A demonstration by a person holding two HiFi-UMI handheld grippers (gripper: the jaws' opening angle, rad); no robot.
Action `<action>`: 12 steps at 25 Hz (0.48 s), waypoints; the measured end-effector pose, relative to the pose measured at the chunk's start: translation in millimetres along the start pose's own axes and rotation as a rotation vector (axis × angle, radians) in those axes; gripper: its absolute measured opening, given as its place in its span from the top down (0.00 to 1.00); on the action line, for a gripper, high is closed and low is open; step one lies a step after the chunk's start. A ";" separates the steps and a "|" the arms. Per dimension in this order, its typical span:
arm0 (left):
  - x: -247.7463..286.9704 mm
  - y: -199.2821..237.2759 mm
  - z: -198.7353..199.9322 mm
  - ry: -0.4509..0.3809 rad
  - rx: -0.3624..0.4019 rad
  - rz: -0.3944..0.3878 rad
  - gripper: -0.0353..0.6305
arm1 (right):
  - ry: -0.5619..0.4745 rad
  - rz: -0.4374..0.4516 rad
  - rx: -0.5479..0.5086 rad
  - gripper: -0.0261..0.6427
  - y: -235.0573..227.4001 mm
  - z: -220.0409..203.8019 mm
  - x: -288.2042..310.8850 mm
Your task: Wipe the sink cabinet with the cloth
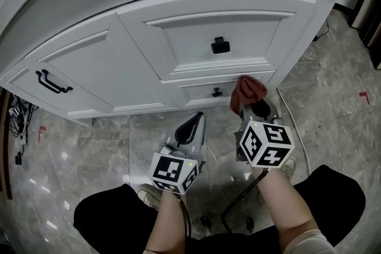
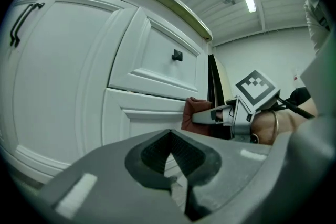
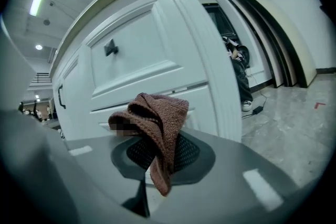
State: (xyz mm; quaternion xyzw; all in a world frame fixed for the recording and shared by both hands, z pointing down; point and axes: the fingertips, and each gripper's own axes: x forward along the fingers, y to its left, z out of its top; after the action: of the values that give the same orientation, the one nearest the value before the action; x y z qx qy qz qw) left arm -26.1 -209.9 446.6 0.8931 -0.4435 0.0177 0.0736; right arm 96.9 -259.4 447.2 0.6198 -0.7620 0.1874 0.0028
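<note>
The white sink cabinet [image 1: 196, 38] curves across the top of the head view, with a door at the left and two drawers at the right. My right gripper [image 1: 257, 109] is shut on a reddish-brown knitted cloth [image 1: 247, 92], which is held up to the right end of the lower drawer; contact cannot be told. The right gripper view shows the cloth [image 3: 157, 123] bunched above the jaws with a tail hanging between them, the cabinet [image 3: 142, 55] close behind. My left gripper [image 1: 190, 125] hovers low in front of the cabinet's base, shut and empty, and its own view shows the cloth [image 2: 195, 113] to the right.
A black bar handle [image 1: 52, 82] is on the left door, and square black knobs [image 1: 220, 45] [image 1: 217, 92] are on the drawers. Grey marble floor [image 1: 107, 146] lies below. Cables [image 1: 18, 116] lie at far left. Dark boards [image 3: 273, 34] lean on the wall beyond the cabinet's right corner.
</note>
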 end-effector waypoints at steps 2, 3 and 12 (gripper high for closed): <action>-8.6 13.4 -4.3 0.010 -0.002 0.034 0.95 | 0.025 0.078 -0.020 0.84 34.4 -15.5 7.2; -14.0 21.6 -6.3 0.015 -0.005 0.056 0.95 | 0.039 0.111 -0.029 0.84 50.6 -23.9 10.7; -59.8 83.7 -15.7 0.023 -0.037 0.188 0.95 | 0.156 0.264 -0.081 0.84 137.7 -90.0 47.6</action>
State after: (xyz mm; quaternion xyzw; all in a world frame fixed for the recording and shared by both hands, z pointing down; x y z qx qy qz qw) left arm -128.3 -210.2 466.0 0.8458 -0.5246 0.0265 0.0931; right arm -64.8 -256.1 503.3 0.4971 -0.8414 0.2028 0.0622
